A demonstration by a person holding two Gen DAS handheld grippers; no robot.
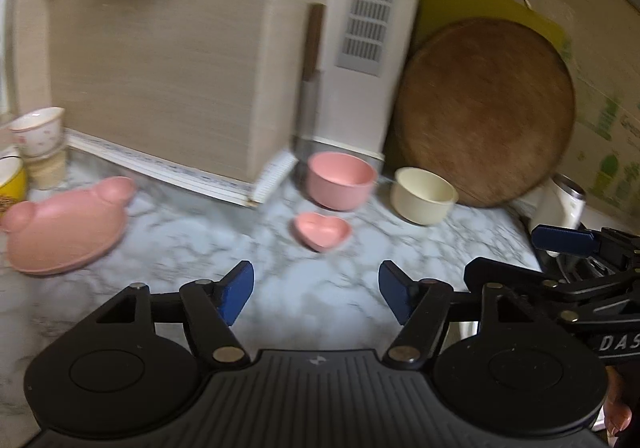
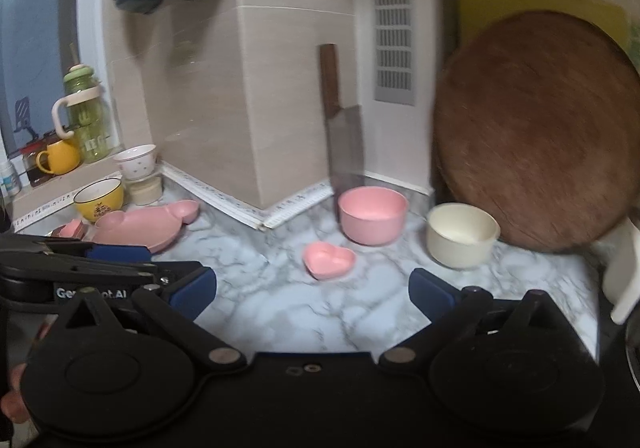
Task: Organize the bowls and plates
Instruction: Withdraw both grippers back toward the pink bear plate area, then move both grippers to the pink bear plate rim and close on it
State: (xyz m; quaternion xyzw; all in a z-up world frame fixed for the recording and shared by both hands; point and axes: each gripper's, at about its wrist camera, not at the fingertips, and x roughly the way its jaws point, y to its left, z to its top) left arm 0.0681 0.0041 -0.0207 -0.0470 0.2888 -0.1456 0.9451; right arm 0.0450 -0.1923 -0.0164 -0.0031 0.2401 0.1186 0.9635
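Note:
On the marble counter stand a pink bowl (image 1: 340, 178) (image 2: 372, 214), a cream bowl (image 1: 423, 194) (image 2: 460, 234) to its right and a small pink heart-shaped dish (image 1: 322, 230) (image 2: 329, 259) in front. A pink bear-shaped plate (image 1: 66, 226) (image 2: 140, 226) lies at the left. My left gripper (image 1: 316, 294) is open and empty, short of the heart dish. My right gripper (image 2: 312, 292) is open and empty, also just short of the heart dish. The right gripper's blue finger (image 1: 564, 240) shows at the right edge of the left wrist view.
A round wooden cutting board (image 1: 486, 112) (image 2: 536, 144) leans on the wall behind the cream bowl. A cleaver (image 2: 340, 128) leans in the corner. A yellow bowl (image 2: 100, 198), a white patterned bowl (image 2: 136, 162), a yellow mug (image 2: 60, 156) and a green bottle (image 2: 86, 120) stand at the left.

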